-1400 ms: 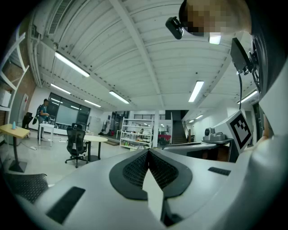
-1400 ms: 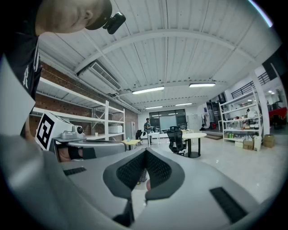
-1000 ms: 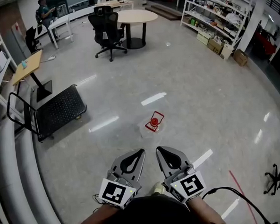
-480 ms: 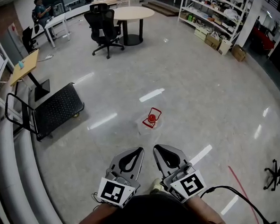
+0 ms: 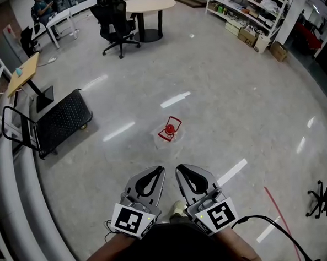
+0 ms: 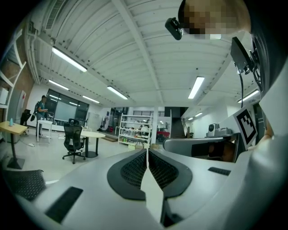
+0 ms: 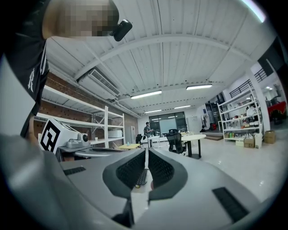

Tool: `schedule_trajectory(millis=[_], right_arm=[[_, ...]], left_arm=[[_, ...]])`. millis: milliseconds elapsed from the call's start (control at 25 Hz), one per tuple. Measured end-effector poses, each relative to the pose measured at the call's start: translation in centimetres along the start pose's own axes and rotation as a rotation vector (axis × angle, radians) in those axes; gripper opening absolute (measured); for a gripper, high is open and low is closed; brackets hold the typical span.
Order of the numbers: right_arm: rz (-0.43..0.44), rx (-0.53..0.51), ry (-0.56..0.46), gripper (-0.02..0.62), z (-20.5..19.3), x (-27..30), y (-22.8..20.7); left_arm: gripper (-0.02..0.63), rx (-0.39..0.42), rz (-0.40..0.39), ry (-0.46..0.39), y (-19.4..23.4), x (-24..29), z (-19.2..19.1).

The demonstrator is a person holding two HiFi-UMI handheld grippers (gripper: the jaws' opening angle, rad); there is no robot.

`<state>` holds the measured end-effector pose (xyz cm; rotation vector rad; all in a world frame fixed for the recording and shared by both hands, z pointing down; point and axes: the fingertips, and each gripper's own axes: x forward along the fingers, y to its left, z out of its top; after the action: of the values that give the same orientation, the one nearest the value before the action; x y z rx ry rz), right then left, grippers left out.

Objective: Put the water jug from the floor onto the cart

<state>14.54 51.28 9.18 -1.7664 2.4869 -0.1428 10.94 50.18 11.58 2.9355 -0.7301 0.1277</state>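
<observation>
Shifted upward and a little leftward in the head view since a second ago are the water jug (image 5: 169, 130), the cart (image 5: 61, 121) and the office chair (image 5: 112, 20), and both grippers are now seen slightly higher in that view. The jug, clear with a red cap and a red handle, is stood upright on the pale floor (image 5: 234, 112) ahead of the grippers and is touched by neither. The cart, a black flat deck with a tube handle at its near end, is parked off to the jug's left, well apart from it. The left gripper (image 5: 160, 170) and the right gripper (image 5: 179, 168) are held side by side, low in the view, pointed toward the jug. The left jaws are pressed together on nothing. The right jaws are closed to a thin slit, and nothing is gripped between them.
</observation>
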Motion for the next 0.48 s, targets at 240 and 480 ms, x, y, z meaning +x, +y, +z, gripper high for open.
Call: schedule_trajectory(millis=[240,480], right_arm=[[0.016,0.01,0.013,0.003,-1.5,-1.0,-4.8],[0.013,0.036,0.038,0.003,-2.8,2.2,-8.4]], left_arm=[[0.003,-0.015,0.072,0.026,-1.0,4.1,-1.9],[0.003,-0.04,0.119,0.059,2.1,7.6,-3.3]])
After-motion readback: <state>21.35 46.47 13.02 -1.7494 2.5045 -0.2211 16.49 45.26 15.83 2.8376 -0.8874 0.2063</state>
